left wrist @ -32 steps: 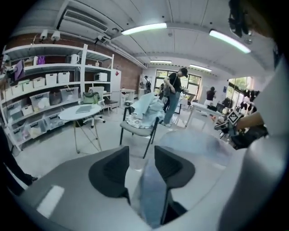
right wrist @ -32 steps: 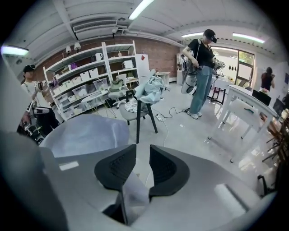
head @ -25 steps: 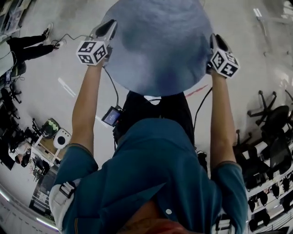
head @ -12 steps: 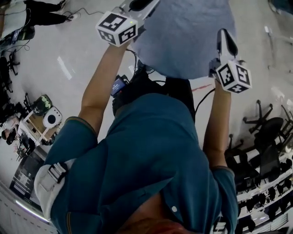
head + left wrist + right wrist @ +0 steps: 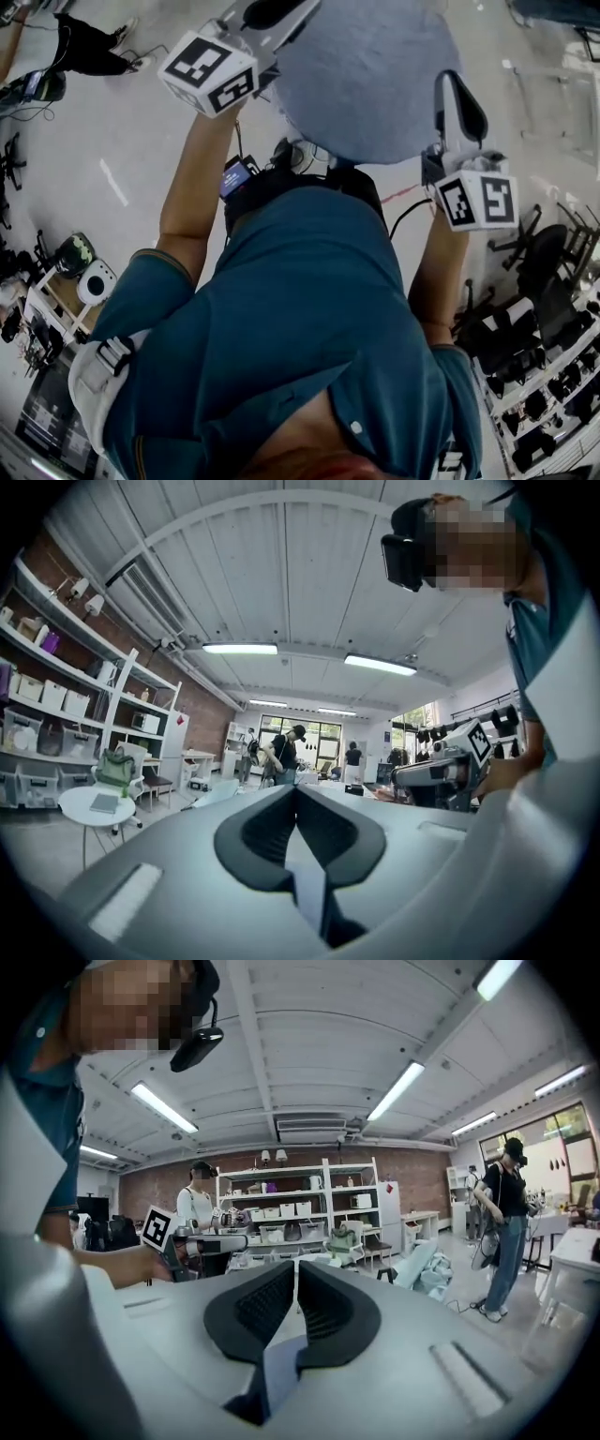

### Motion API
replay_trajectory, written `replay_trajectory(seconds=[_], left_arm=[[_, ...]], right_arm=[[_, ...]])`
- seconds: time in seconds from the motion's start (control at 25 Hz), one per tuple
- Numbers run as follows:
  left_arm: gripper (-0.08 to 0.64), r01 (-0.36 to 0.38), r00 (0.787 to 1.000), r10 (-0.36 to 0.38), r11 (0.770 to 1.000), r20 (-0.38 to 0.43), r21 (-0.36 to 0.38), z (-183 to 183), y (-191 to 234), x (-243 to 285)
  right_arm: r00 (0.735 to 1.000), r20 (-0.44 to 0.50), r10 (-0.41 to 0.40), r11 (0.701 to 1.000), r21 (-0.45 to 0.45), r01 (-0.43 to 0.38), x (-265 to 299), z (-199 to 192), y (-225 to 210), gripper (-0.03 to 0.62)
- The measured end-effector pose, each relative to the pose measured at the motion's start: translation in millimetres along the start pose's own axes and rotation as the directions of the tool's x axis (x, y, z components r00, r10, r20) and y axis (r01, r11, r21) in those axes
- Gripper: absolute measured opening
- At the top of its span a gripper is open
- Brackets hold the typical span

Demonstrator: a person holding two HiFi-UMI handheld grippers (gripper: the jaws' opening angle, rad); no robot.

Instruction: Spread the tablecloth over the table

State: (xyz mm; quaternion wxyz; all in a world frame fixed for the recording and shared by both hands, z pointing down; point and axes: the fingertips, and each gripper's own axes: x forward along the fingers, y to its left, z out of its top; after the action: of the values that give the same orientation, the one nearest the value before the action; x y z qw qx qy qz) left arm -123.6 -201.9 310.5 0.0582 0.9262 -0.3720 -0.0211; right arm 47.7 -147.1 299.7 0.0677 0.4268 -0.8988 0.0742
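Between left gripper [image 5: 272,13] and right gripper [image 5: 457,94] hangs the pale tablecloth [image 5: 366,75], both clamped on its edge. What look like office chairs [image 5: 553,309] crowd the right.

I record one tablecloth [image 5: 366,75]: plain, pale blue-grey fabric. In the head view it shows as a smooth, rounded shape at the top of the frame. It spans the space between the two grippers and is held up in front of the person. One edge is pinched between the closed fingers [image 5: 255,841] of the left gripper [image 5: 297,797], and a narrow pale strip of fabric shows in the gap behind the pads. The opposite edge is pinched the same way in the right gripper [image 5: 295,1271], where a bluish strip shows. I cannot tell whether a counter lies beneath the cloth.
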Motion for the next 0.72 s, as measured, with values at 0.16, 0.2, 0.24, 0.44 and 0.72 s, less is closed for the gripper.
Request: replay_trajectory(seconds=[0.16,0.2,0.24,0.44,0.72], left_arm=[[0.000,0.035,0.998,-0.037,0.998,0.058,0.043,40,-9,-33],[0.000,0.044,0.997,-0.048,0.998,0.068,0.053,47,-12,-40],[0.000,0.054,0.995,-0.058,0.997,0.077,0.063,52,-16,-46],[0.000,0.090,0.981,-0.105,0.991,0.163,0.098,94,-28,-77],[0.000,0.159,0.963,-0.185,0.977,0.196,0.143,123,-61,-109]], right_arm=[[0.998,0.057,0.011,0.998,-0.063,-0.007,-11,40,43,0.018],[0.998,0.068,0.013,0.997,-0.075,-0.007,-14,47,52,0.017],[0.997,0.079,0.013,0.996,-0.088,-0.006,-17,54,59,0.015],[0.990,0.142,-0.014,0.987,-0.154,0.036,-37,94,92,0.015],[0.990,0.128,-0.062,0.971,-0.223,0.090,-69,106,123,0.009]])
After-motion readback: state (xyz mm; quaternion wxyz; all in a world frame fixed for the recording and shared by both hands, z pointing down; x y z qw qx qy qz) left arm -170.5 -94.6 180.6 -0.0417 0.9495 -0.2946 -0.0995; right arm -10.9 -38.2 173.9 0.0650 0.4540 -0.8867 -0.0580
